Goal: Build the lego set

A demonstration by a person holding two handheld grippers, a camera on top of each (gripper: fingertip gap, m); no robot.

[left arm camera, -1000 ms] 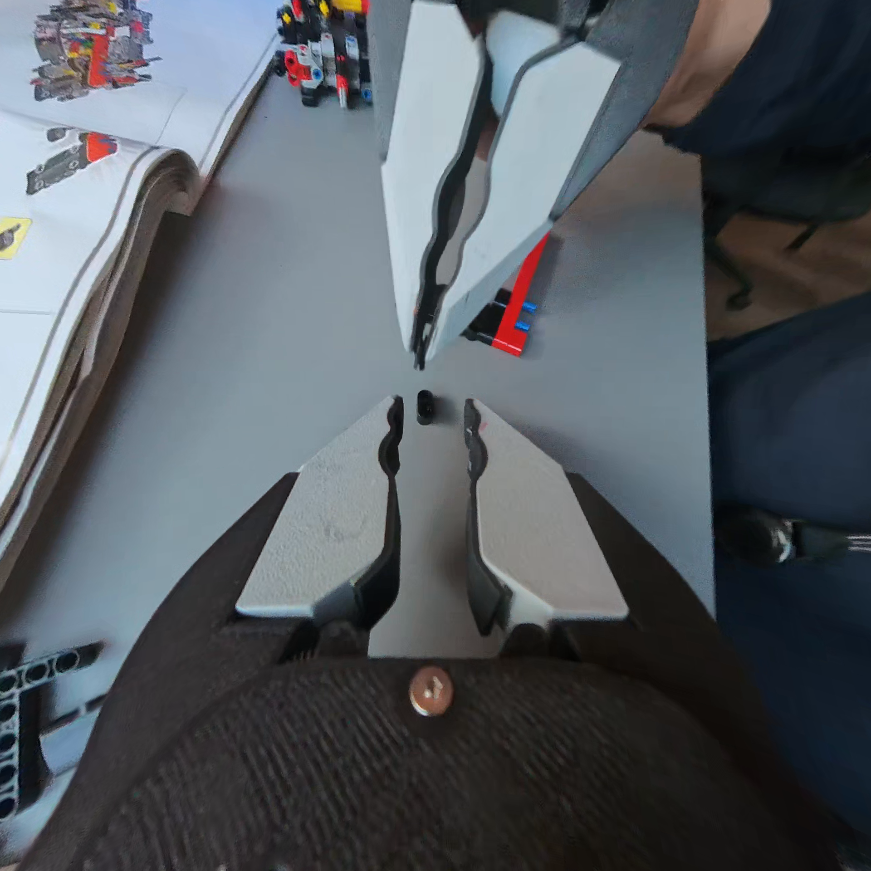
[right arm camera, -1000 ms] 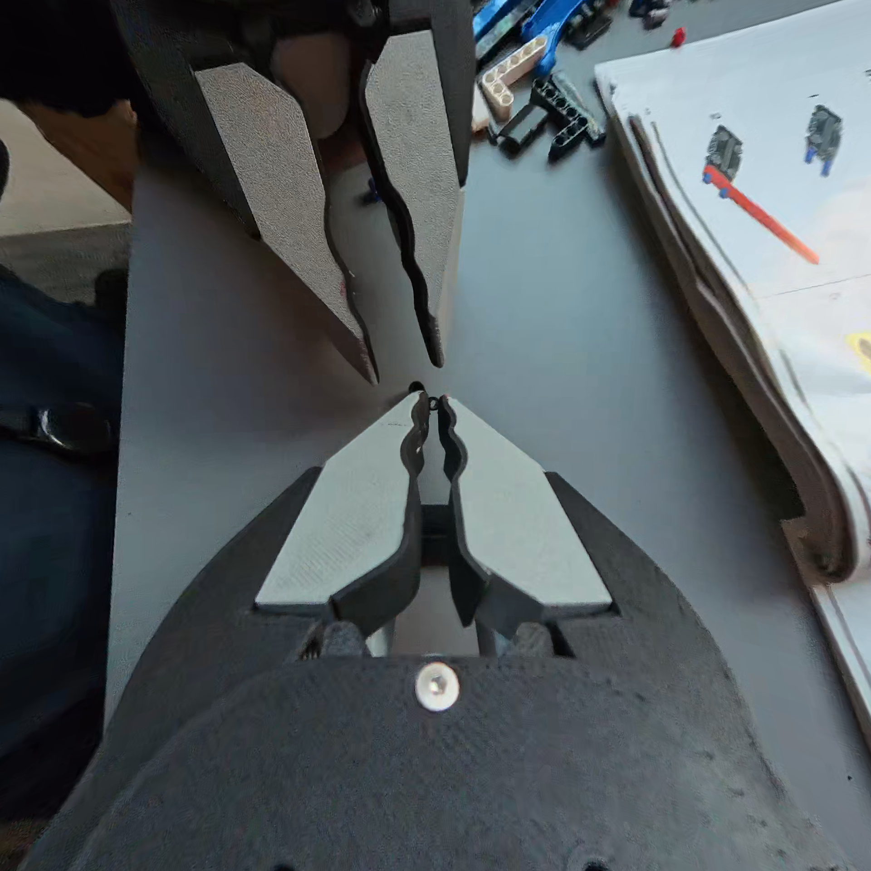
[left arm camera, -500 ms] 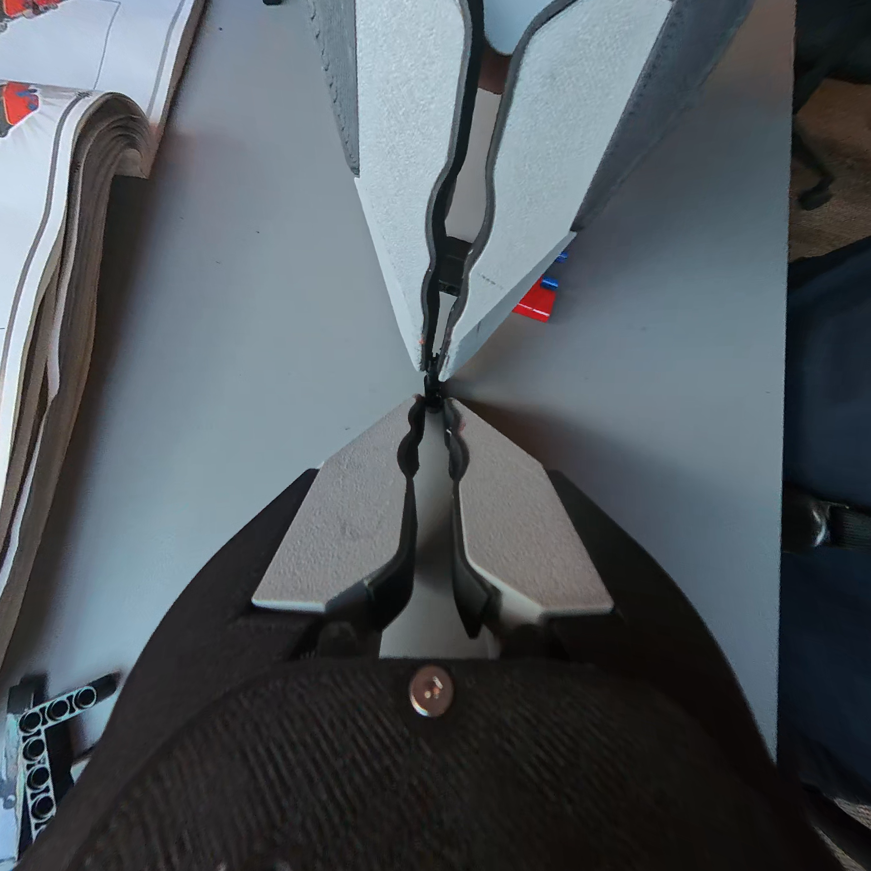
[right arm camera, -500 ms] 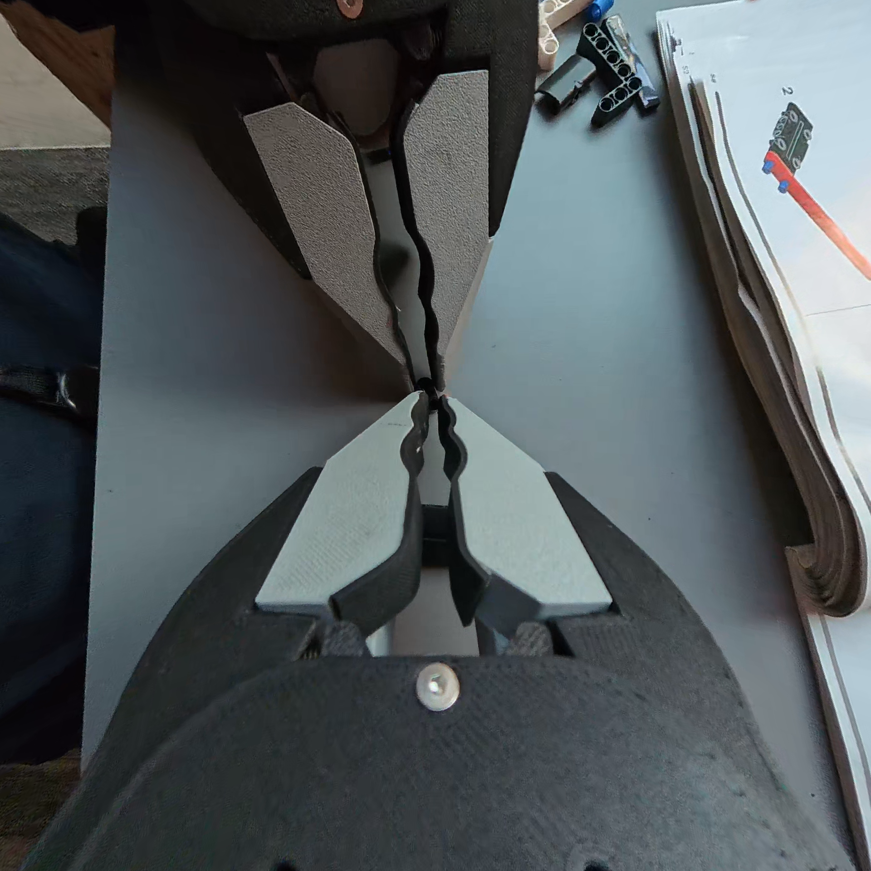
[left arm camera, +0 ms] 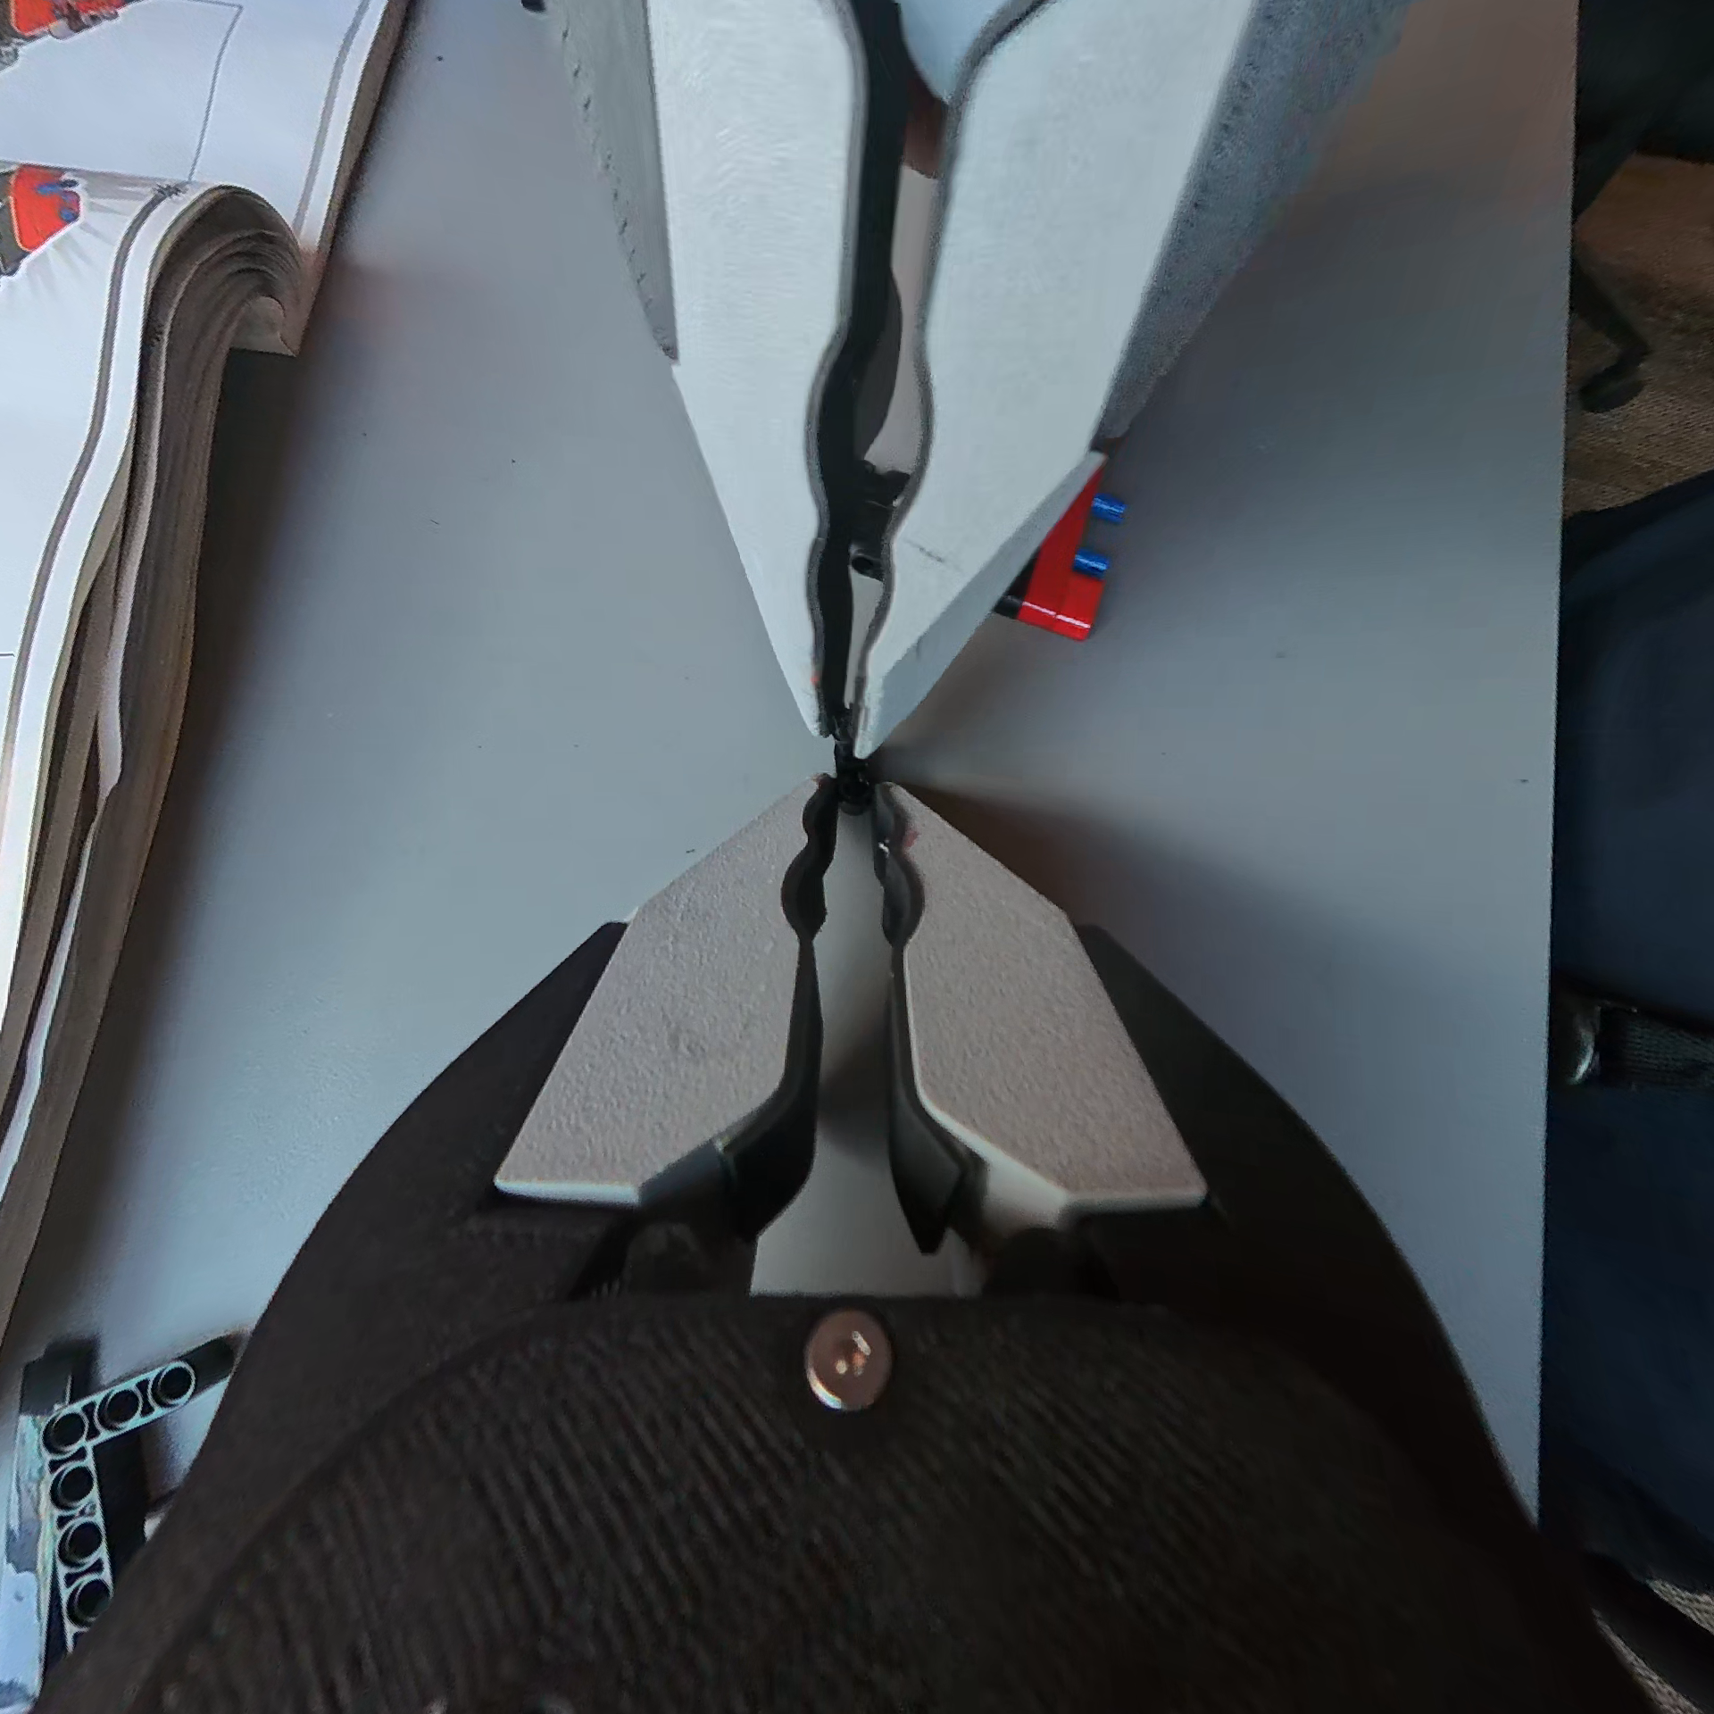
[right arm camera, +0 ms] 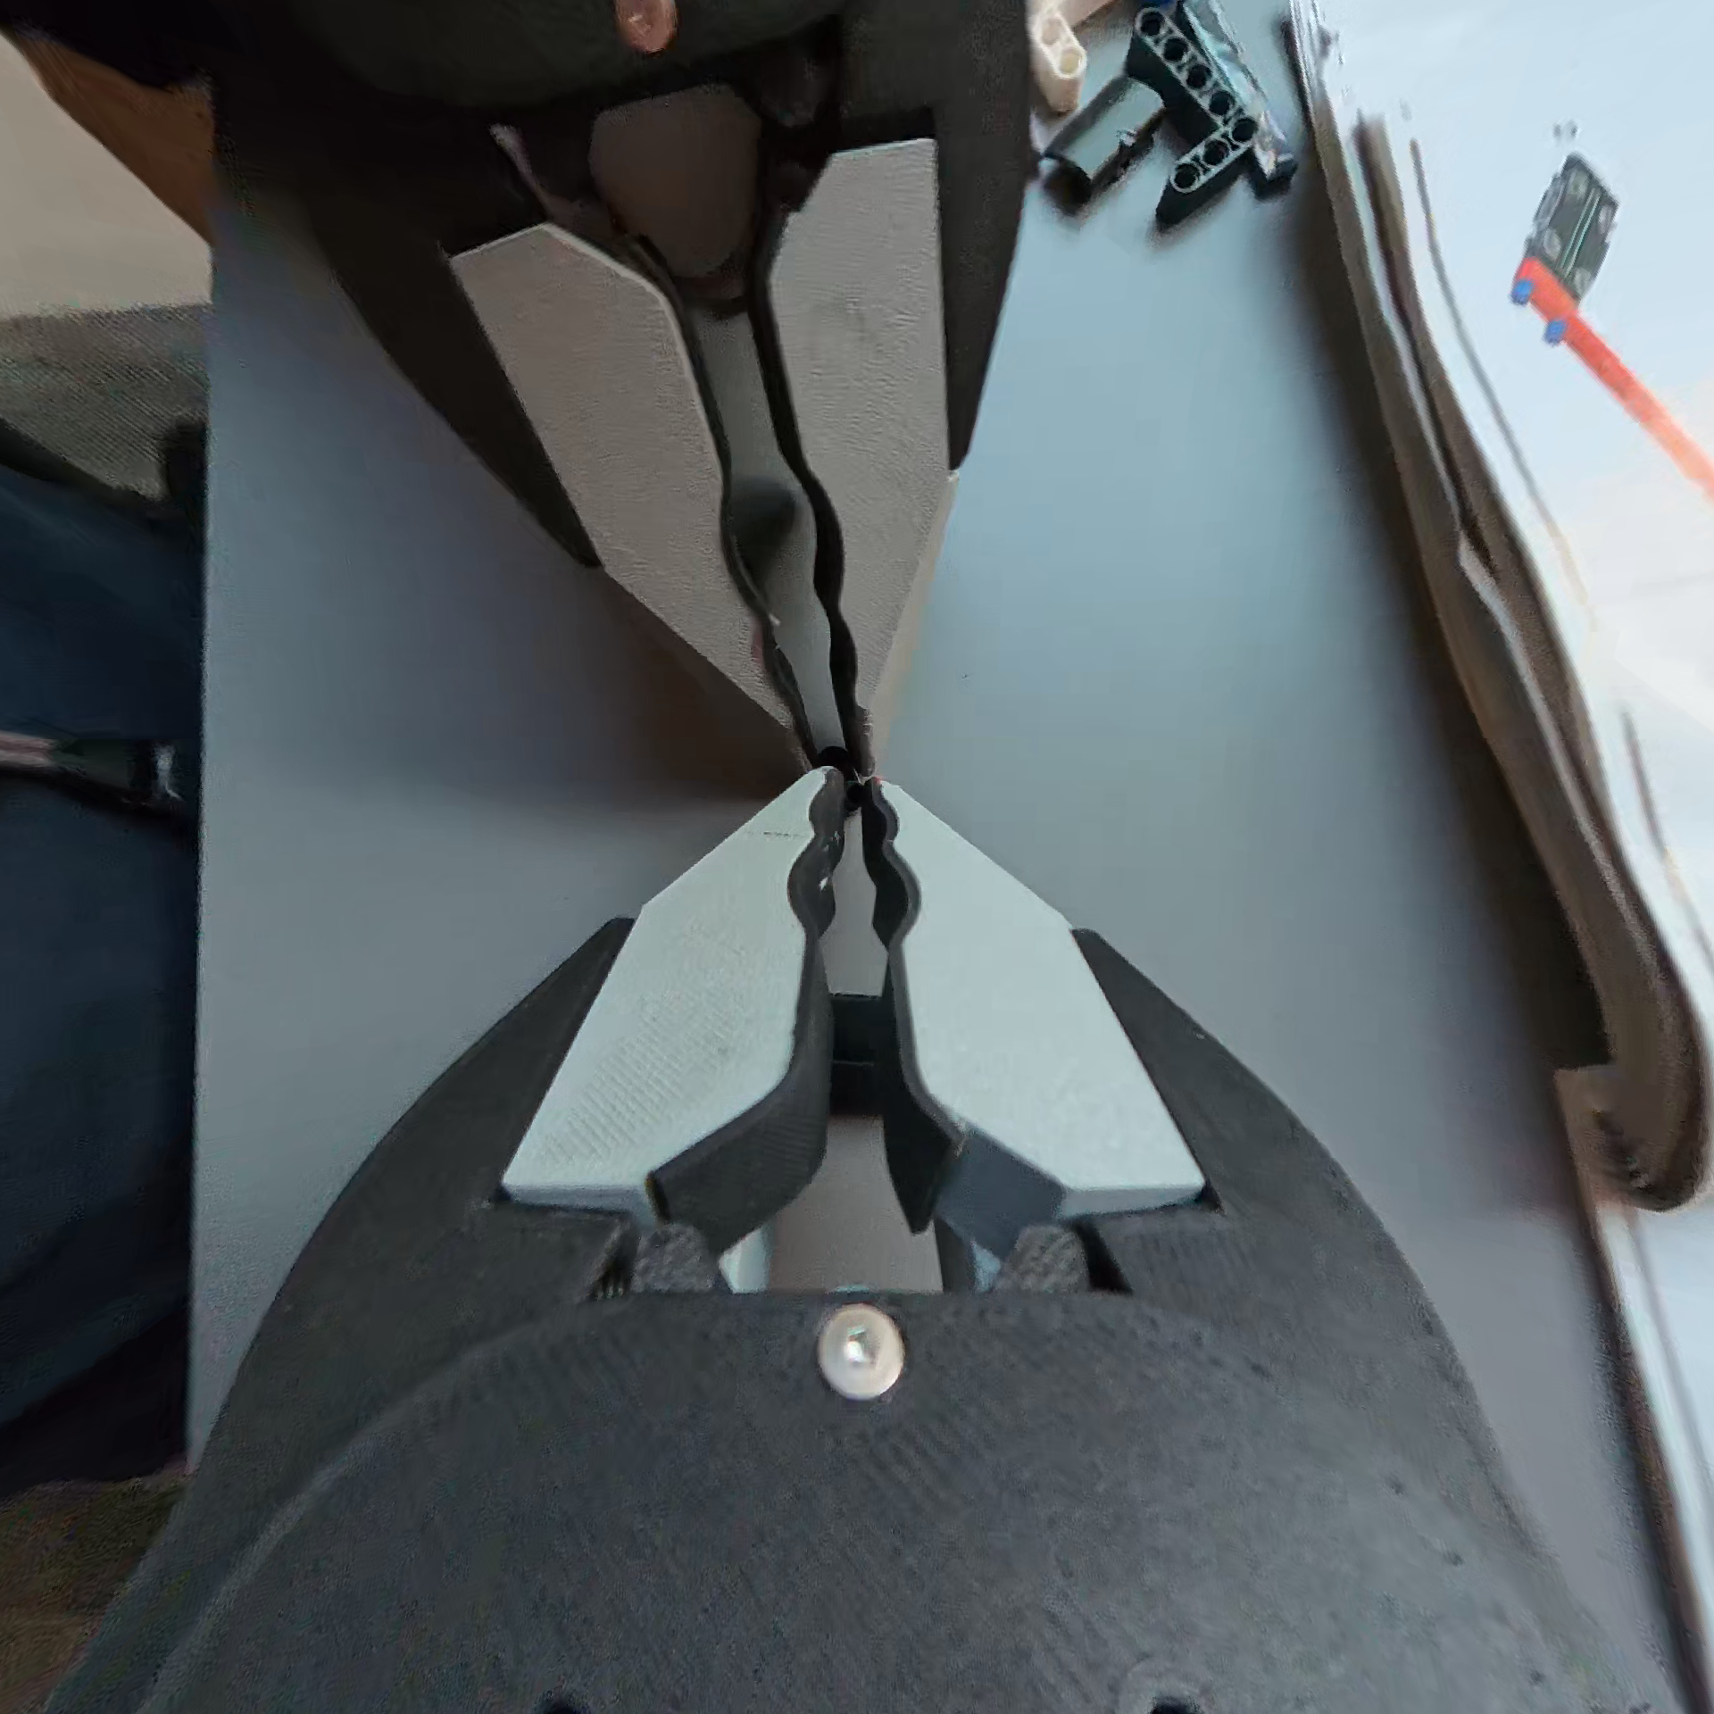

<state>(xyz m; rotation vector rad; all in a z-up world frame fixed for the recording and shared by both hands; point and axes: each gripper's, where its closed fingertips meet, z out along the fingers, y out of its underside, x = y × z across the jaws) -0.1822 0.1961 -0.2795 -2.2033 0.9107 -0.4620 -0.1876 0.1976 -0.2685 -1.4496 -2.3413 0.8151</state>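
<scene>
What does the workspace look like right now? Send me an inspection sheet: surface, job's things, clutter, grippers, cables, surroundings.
Surface: grey table, mostly bare around the grippers.
Job's things: small black pin at the meeting tips of both grippers.
Clutter: open instruction booklet at one side; red piece with blue pins partly behind the right gripper; black perforated beam; black and beige beams at the far edge.
Grippers: left gripper has its jaws closed on the black pin; right gripper has its jaws pinched on the same pin from the opposite side, tip to tip.
Cables: nothing seen.
Surroundings: a person in dark clothing beside the table; floor beyond the edge.
</scene>
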